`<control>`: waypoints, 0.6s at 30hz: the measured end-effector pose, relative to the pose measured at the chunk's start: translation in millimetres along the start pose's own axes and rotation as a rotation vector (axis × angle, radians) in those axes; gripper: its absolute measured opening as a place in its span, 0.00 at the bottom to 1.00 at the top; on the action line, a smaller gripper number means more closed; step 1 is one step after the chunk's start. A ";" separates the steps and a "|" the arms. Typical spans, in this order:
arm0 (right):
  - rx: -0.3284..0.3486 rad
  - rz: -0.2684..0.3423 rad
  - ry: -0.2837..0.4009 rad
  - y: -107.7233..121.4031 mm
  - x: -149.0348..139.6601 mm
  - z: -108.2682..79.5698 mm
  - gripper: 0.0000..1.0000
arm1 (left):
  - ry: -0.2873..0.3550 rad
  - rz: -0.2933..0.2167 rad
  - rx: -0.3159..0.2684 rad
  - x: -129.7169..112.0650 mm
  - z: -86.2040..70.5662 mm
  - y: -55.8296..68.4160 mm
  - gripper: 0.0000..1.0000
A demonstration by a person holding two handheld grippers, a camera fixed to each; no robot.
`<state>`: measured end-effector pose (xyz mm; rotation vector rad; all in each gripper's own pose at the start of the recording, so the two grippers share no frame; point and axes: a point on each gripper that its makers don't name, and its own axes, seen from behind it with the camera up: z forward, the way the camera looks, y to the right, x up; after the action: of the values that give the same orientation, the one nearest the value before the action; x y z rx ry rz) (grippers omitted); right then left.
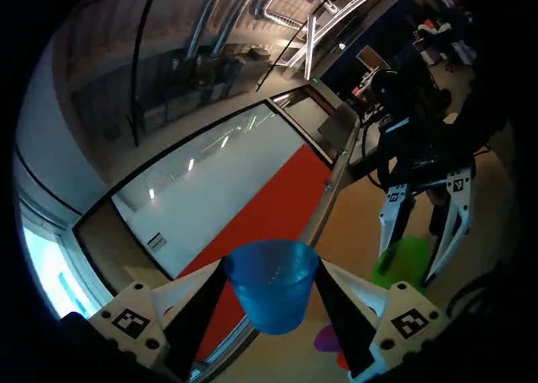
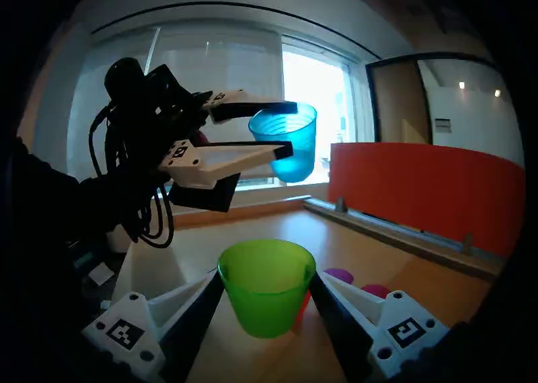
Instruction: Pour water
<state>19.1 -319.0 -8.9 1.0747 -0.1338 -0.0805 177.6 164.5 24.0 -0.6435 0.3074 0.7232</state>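
Note:
My left gripper [image 1: 271,275] is shut on a translucent blue cup [image 1: 272,295], one finger on each side of it. In the right gripper view the same blue cup [image 2: 286,141] hangs high above the table, roughly upright, held by the left gripper [image 2: 286,128] with a dark-sleeved hand behind it. My right gripper [image 2: 267,282] is shut on a green cup [image 2: 267,295], held low over the wooden table. The left gripper view shows that green cup [image 1: 403,262] between the fingers of the right gripper [image 1: 411,258], off to the right. I cannot tell whether either cup holds water.
A wooden table [image 2: 376,248] runs under both cups, with a red divider panel [image 2: 430,188] and its metal rail along the far side. Small purple [image 2: 339,274] and pink [image 2: 375,290] objects lie on the table just beyond the green cup. A bright window [image 2: 316,100] stands behind.

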 end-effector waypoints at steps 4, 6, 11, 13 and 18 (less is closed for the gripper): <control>0.001 0.000 0.000 -0.4 -0.1 0.7 0.90 | 0.005 0.027 0.000 4.3 0.6 2.2 0.89; 0.000 0.001 0.000 -0.1 0.1 0.8 0.90 | 0.005 0.039 -0.001 5.8 0.8 2.8 0.89; -0.004 0.002 0.004 2.1 1.0 0.6 0.90 | 0.008 0.077 0.002 10.0 1.6 1.9 0.89; -0.006 0.003 0.005 3.0 0.8 0.7 0.90 | 0.011 0.093 0.002 12.0 2.5 2.1 0.89; -0.006 0.006 0.006 3.3 1.7 1.1 0.90 | 0.018 0.136 0.004 16.7 4.4 3.2 0.89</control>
<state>20.6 -318.6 -5.4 1.0681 -0.1314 -0.0719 187.5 177.7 18.1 -0.6300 0.3714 0.8475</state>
